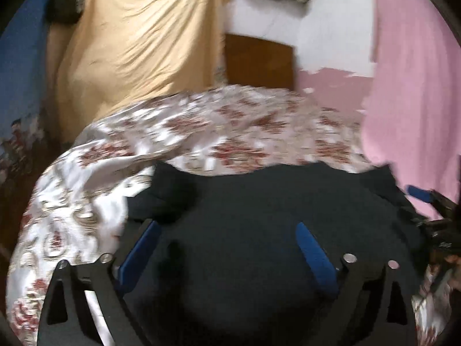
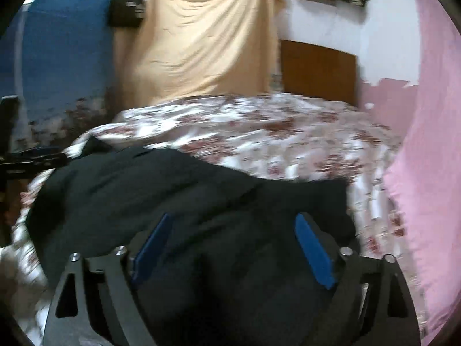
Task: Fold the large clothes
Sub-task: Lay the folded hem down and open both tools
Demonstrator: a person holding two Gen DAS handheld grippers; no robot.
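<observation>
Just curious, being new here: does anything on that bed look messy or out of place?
The black garment lies bunched, not flat, on the floral bedspread, itself rumpled at its left edge. Wall paint looks patchy.

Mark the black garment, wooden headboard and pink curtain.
black garment (image 1: 259, 201): left wrist view, middle of the fabric.
wooden headboard (image 2: 318, 69): right wrist view, centre of the panel.
pink curtain (image 2: 432, 144): right wrist view, mid drape.
</observation>
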